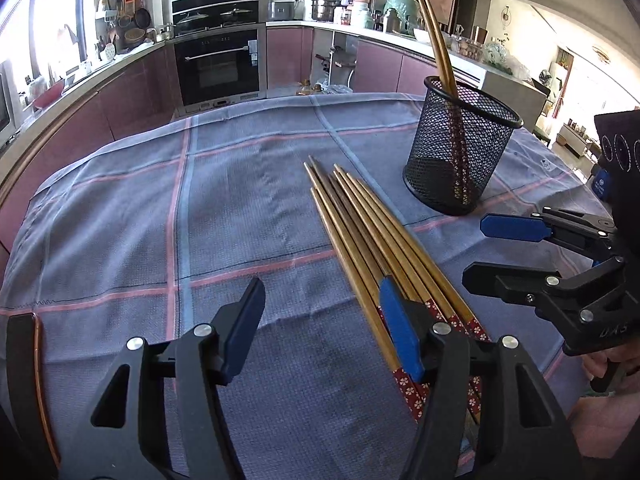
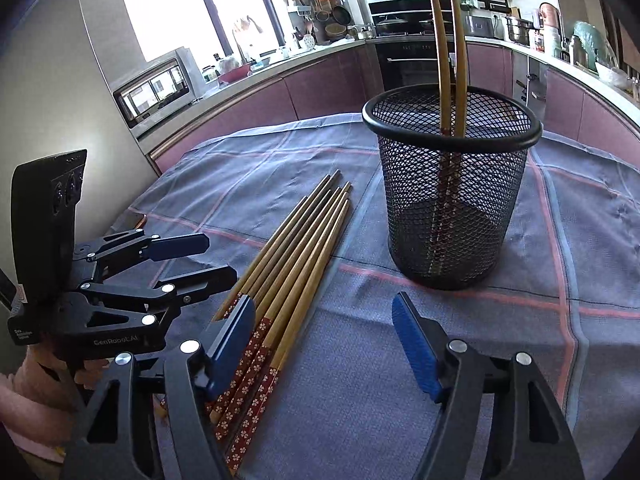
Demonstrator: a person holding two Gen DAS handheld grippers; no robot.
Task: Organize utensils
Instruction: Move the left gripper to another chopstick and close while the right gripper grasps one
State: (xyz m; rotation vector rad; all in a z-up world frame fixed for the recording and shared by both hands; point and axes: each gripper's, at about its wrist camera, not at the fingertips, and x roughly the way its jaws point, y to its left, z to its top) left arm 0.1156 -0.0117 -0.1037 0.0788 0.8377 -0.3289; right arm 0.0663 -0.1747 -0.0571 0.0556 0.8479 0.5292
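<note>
Currently, loose chopsticks (image 1: 360, 236) lie flat in a bundle on the blue checked tablecloth (image 1: 160, 220). Long axes roughly parallel; tapered tips point away toward the oven (image 1: 220, 64), red flower-patterned ends lie nearest the grippers. Two more chopsticks (image 2: 448, 56) stand in the black mesh holder (image 2: 452, 200), patterned ends down, tips up, leaning slightly apart. Holder sits upright on the cloth, near the bundle's tip end but apart from it. Left gripper (image 1: 324, 332): jaws apart, nothing between them; its blue right pad overlaps the bundle's patterned ends, contact unclear. Right gripper (image 2: 324, 344): jaws apart, empty, left pad over the patterned ends. Each gripper crowds the other's side of the bundle.
</note>
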